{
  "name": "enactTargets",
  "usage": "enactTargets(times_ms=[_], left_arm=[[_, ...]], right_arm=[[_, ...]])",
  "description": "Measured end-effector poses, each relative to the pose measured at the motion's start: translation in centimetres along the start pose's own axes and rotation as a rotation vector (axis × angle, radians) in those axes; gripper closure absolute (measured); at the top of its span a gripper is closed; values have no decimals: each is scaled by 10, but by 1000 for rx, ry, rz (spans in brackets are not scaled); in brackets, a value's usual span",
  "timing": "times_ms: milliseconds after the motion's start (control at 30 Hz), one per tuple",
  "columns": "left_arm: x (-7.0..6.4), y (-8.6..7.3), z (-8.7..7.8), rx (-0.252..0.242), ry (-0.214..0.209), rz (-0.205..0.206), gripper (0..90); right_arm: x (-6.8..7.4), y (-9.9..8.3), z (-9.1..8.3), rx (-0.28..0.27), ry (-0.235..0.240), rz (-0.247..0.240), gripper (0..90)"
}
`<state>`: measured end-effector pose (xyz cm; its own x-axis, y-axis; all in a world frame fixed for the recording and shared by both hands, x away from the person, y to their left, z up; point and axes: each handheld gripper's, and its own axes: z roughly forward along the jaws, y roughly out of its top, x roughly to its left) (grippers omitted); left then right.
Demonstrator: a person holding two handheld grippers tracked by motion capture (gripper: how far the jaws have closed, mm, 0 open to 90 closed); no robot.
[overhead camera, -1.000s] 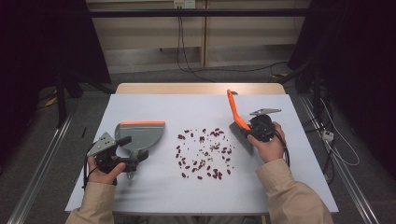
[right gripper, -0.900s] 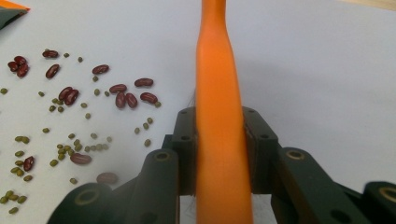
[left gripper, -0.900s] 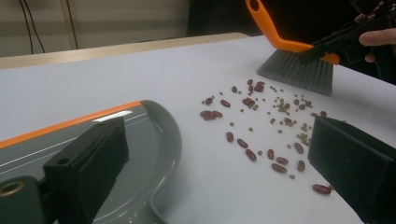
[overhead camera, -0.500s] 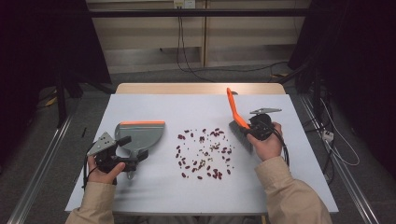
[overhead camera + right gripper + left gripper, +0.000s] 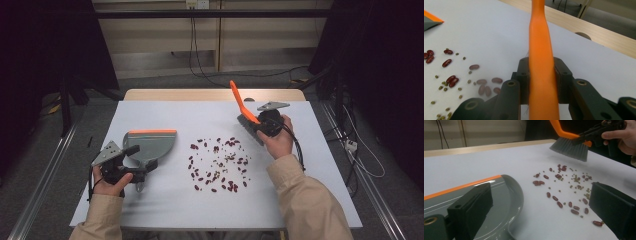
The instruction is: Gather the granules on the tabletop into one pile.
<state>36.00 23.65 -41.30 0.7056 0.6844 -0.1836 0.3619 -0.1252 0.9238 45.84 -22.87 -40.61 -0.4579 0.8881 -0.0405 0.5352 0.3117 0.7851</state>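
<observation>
I hold two claws over a white bench (image 5: 165, 210). My right claw (image 5: 264, 123) is clamped on the orange handle of one brush (image 5: 243, 110), its grey bristles raised just above the bench at the far right edge of the scattered beans (image 5: 218, 162). My left claw (image 5: 131, 172) stands wide open around the near end of one grey dustpan (image 5: 150, 144), which lies flat left of the beans. The beans are too many to count: dark red ones mixed with small green ones. The green ones are clear in my gripper views and hard to tell from above. My right gripper view shows both jaws pressing the handle.
</observation>
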Motion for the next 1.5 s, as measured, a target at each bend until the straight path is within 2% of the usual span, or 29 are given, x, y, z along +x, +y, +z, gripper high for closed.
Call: enactTargets(times_ms=[67,133,200,267,300,400,567,767,867,1167,1500], left_arm=[[1,0,-1,-1,0,-2,49],[2,-1,-1,6,5,3,49],[3,-2,0,10,5,-3,49],[3,-2,0,15,5,-1,49],[4,-3,0,18,5,2,49],[3,-3,0,19,7,1,49],[2,-2,0,15,9,3,49],[1,-3,1,17,4,4,49],[1,-3,1,18,6,4,49],[0,-2,2,22,5,12,49],[0,-2,2,21,5,12,49]], right_arm=[[1,2,9,2,-5,-30,716],[3,2,19,15,-7,-96,716],[5,0,25,40,-12,-136,716],[8,-2,29,34,31,-148,717],[10,-2,28,40,26,-180,717],[18,-2,26,61,50,-228,717],[23,-8,18,55,108,-223,716],[31,-15,7,58,170,-241,714],[38,-18,2,63,186,-273,714],[47,-25,-10,63,240,-293,714],[60,-30,-20,57,267,-326,714]])
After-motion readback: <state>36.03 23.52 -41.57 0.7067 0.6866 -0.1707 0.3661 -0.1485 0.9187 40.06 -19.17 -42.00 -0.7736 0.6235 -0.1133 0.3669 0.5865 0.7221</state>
